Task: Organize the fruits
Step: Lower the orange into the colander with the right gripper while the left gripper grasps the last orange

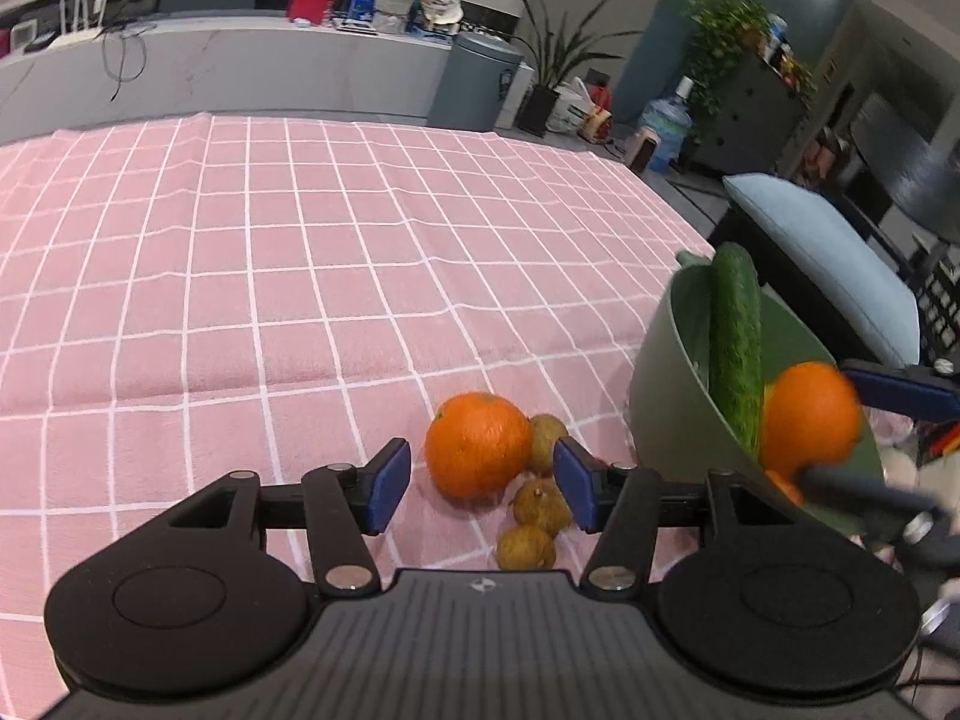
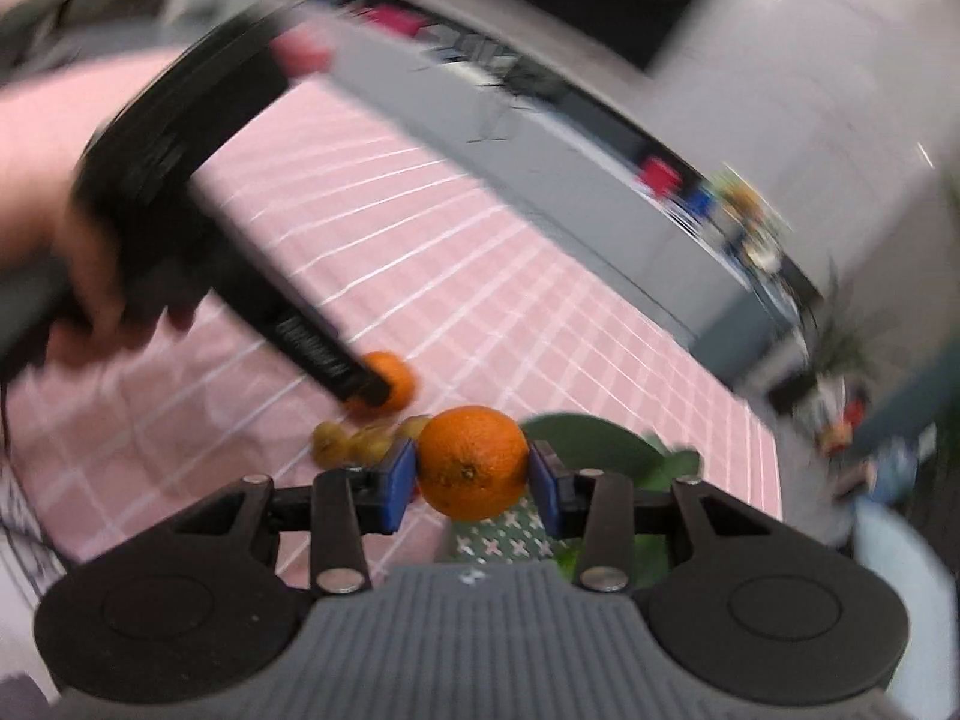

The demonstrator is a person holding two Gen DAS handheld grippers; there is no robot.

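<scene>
My left gripper is open and low over the pink checked cloth. An orange and three small brown fruits lie on the cloth between and just ahead of its blue pads. My right gripper is shut on a second orange and holds it over the green bowl. In the left wrist view that held orange hangs above the bowl, which holds a cucumber. The right wrist view is blurred; it shows the left gripper's body over the table orange.
The table's right edge runs just beyond the bowl, with a light blue cushioned chair beside it. A grey counter with clutter stands behind the table. A green patterned mat lies under the bowl.
</scene>
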